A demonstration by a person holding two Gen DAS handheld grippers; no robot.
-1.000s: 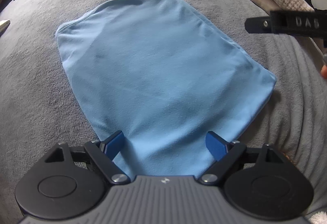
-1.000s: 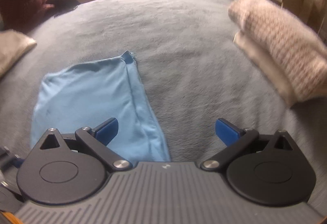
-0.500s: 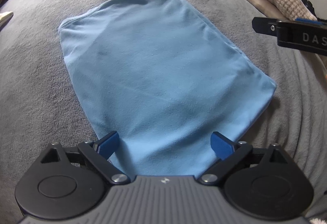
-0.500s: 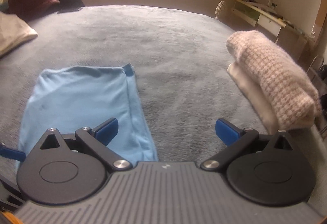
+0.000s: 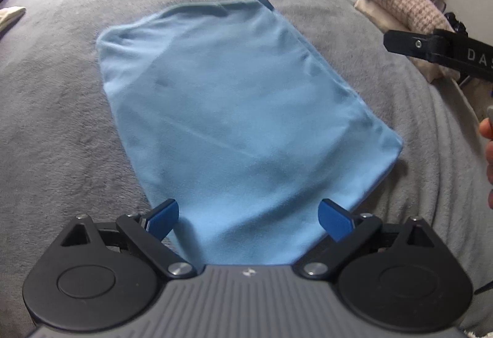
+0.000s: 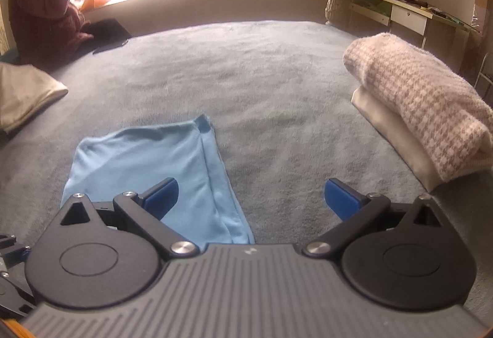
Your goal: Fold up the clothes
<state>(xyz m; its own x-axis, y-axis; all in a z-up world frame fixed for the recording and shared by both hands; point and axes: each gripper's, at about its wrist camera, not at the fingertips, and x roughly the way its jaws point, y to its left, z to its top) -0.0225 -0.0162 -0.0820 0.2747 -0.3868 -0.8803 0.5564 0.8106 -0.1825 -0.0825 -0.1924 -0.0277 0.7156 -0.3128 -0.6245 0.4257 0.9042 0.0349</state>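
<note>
**Both claws spread above the blue cloth**

Your left gripper has its blue fingers wide apart, holding nothing — it hangs over the near edge of the folded light-blue soft cloth, which lies flat on the grey fleece blanket. Your right gripper is also spread and empty, over the cloth's right edge. A folded beige houndstooth knit rests well apart, to the right.

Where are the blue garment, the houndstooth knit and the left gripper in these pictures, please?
blue garment (image 5: 240, 109): left wrist view, middle of its top layer.
houndstooth knit (image 6: 425, 103): right wrist view, its upper surface.
left gripper (image 5: 248, 216): left wrist view, midway between fingertips.
</note>
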